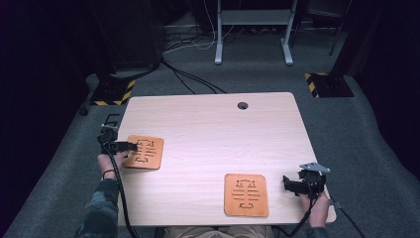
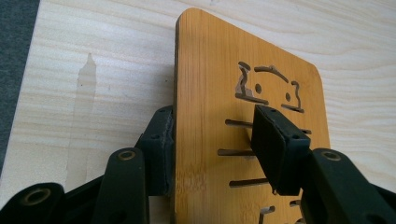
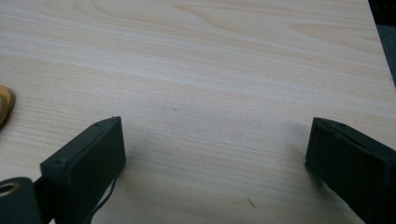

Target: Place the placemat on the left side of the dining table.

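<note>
Boards: one orange wooden board (image 1: pixel 144 151) sits at the table's (image 1: pixel 208 129) left edge, between the jaws of the left gripper (image 1: pixel 130 146), one pad beside its edge and the other above its slotted face, half open and not pressing. A second board (image 1: pixel 245 194) lies flat just left of the right gripper (image 1: pixel 286 182), whose jaws stand wide apart over bare wood, holding nothing.

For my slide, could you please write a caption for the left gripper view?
Left claw straddles the edge of an orange wooden board with cut-out slots on a pale wooden table.
</note>
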Tool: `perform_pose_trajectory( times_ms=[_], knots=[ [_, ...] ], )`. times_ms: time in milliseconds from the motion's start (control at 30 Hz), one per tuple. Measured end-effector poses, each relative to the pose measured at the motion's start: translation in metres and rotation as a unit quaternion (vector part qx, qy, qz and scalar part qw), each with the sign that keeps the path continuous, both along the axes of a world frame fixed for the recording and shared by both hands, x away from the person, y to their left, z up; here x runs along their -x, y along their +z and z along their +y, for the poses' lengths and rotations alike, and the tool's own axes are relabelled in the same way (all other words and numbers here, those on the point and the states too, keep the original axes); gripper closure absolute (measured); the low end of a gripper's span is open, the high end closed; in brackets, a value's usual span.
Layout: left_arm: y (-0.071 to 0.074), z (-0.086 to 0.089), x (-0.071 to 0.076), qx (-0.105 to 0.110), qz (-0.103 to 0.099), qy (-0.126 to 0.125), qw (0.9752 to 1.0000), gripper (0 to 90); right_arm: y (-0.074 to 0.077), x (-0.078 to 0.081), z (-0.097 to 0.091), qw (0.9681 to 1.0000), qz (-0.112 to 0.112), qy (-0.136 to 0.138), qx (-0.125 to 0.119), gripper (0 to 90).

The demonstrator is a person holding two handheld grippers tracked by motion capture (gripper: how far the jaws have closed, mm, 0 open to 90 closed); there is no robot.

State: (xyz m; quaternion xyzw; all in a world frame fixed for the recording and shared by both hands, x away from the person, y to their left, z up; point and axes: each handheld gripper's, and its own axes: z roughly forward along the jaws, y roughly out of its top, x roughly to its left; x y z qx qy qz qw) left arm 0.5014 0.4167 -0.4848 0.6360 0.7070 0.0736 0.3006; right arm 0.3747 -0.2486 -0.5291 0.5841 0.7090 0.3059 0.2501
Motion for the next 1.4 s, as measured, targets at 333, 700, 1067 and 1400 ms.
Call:
perform_pose_trajectory(
  times_ms=[333,700,1067,1400],
  knots=[
    [-0.013,0.001,-0.002,-0.005,0.006,0.009,0.9999,54.5,0.000,0.000,0.000,1.0000,0.000,-0.001,0.000,4.0],
    [-0.014,-0.009,0.002,-0.060,-0.001,0.012,0.9981,30.1,0.000,0.000,0.000,1.0000,0.000,-0.001,-0.001,4.0],
    [-0.001,-0.023,0.013,-0.080,-0.030,-0.019,0.9961,15.0,0.000,0.000,0.000,1.0000,0.000,-0.001,0.000,4.0],
    [0.013,-0.034,0.040,-0.083,-0.071,-0.060,0.9922,11.5,0.000,0.000,0.000,1.0000,0.000,-0.002,0.000,4.1]
  ],
)
